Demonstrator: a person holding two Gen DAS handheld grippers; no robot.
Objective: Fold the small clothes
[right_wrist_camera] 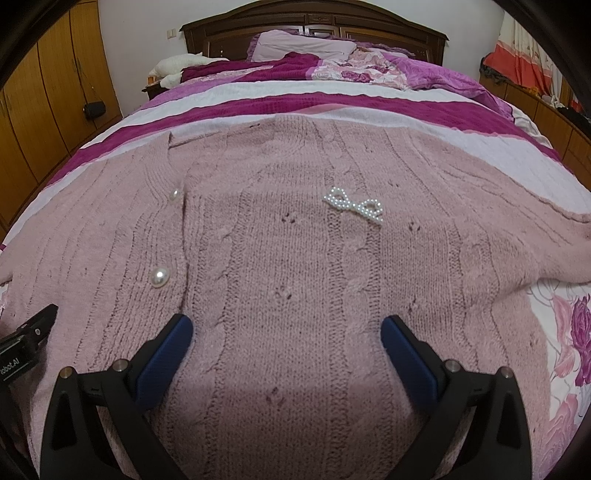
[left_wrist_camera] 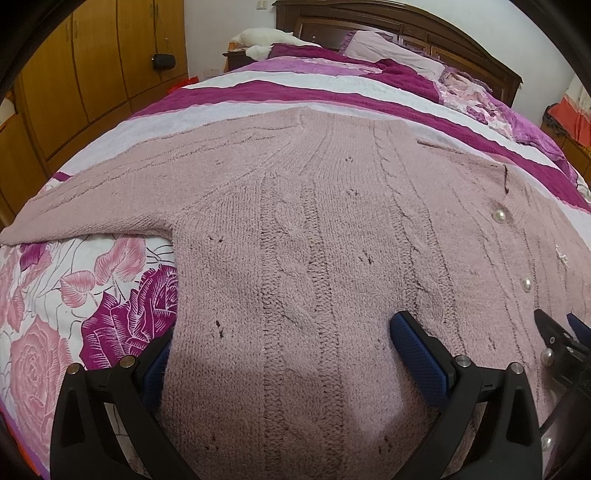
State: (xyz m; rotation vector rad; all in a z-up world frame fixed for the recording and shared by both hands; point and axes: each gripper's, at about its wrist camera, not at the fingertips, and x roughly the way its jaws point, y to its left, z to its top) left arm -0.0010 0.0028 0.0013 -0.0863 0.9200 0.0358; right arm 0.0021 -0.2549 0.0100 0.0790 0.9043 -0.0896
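Observation:
A dusty pink cable-knit cardigan [left_wrist_camera: 303, 229] lies flat on the bed, front up, sleeves spread sideways; it also shows in the right wrist view [right_wrist_camera: 295, 258]. It has pearl buttons [right_wrist_camera: 159, 277] down the front and a pearl bow [right_wrist_camera: 354, 204] on the chest. My left gripper [left_wrist_camera: 280, 350] is open over the cardigan's lower left part, its left finger at the cardigan's side edge. My right gripper [right_wrist_camera: 286, 339] is open over the lower right part, holding nothing. The right gripper's tip [left_wrist_camera: 554, 332] shows at the right edge of the left wrist view.
The bed has a floral sheet [left_wrist_camera: 74, 295] and a striped magenta and white blanket [right_wrist_camera: 332, 107], with pillows [right_wrist_camera: 303, 44] at the dark wooden headboard [right_wrist_camera: 314, 18]. Wooden wardrobes [left_wrist_camera: 92, 66] stand to the left. The left gripper's body [right_wrist_camera: 22, 343] shows at the right wrist view's left edge.

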